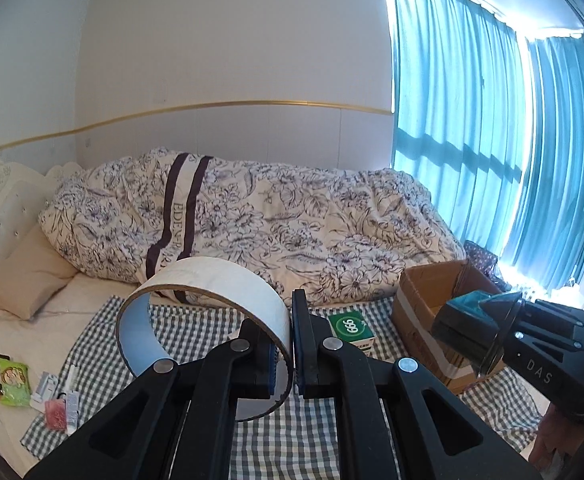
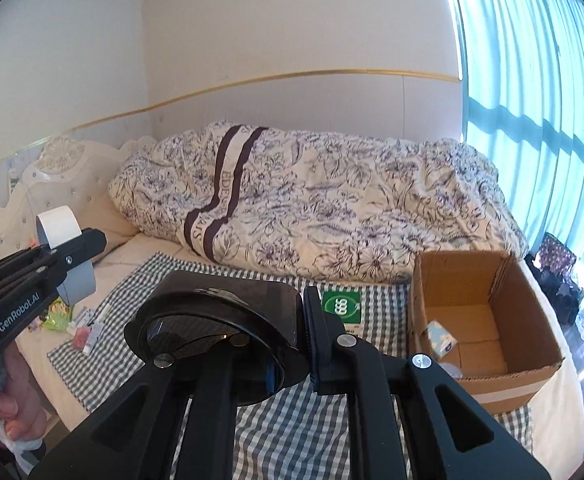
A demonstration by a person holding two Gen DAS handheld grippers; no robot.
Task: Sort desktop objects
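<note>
Left hand-held gripper (image 1: pixel 292 354) pinches the tape roll's (image 1: pixel 212 312) wall; right hand-held gripper (image 2: pixel 292 344) clamps a dark lid (image 2: pixel 216 332). Carry each level over the cardboard box (image 2: pixel 531 376) before releasing.

One tape roll (image 1: pixel 212 312), one cardboard box (image 2: pixel 475 320), one green box (image 2: pixel 341 306), two grippers.

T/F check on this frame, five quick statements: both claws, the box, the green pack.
1. The left claw pinches a white tape roll by its wall. True.
2. The right claw is empty. False: it holds a dark plastic cup-like object.
3. The cardboard box is closed. False: it is open.
4. The green pack lies on the checked cloth. True.
5. The tape roll is inside the box. False: it is held above the cloth.
</note>
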